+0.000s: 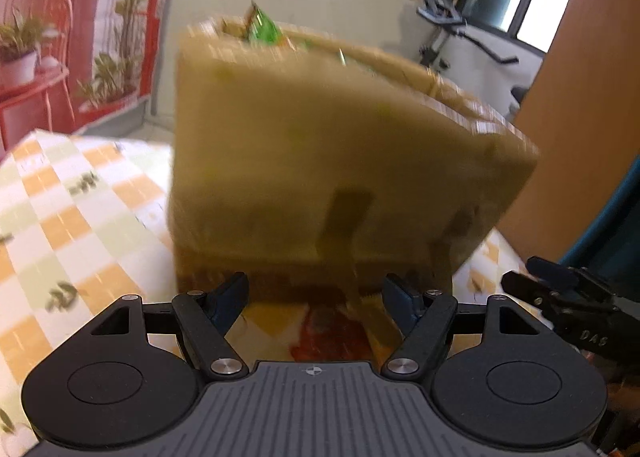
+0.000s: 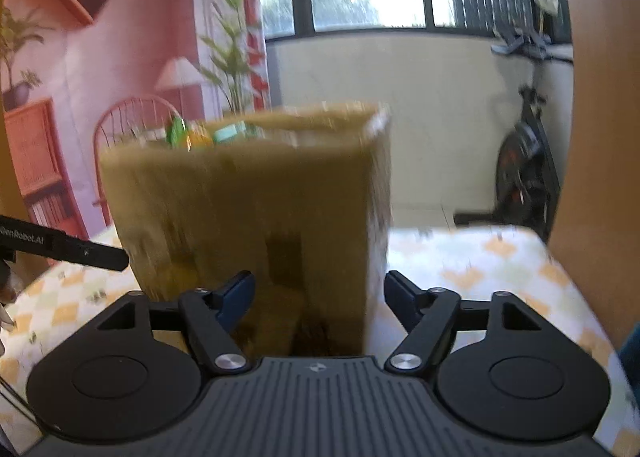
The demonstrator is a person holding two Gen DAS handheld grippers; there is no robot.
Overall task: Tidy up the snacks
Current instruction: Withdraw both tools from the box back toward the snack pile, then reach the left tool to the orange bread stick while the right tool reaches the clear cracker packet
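Observation:
A tall cardboard box (image 1: 340, 161) stands blurred on the checked tablecloth (image 1: 72, 217), close in front of both grippers. A green snack packet (image 1: 262, 27) sticks out of its open top. My left gripper (image 1: 316, 293) is open and low before the box's base. A yellow and red packet (image 1: 320, 333) lies on the cloth under the gap between its fingers. In the right wrist view the box (image 2: 248, 209) shows green (image 2: 176, 131), orange and teal packets at its top. My right gripper (image 2: 320, 293) is open, facing the box's lower right corner, with no pad pressing on it.
Each gripper shows in the other's view: the right one (image 1: 560, 297) at the right edge, the left one (image 2: 80, 249) at the left edge. An orange panel (image 2: 592, 137) rises by the table's right side. An exercise bike (image 2: 524, 169) stands beyond the table's far edge.

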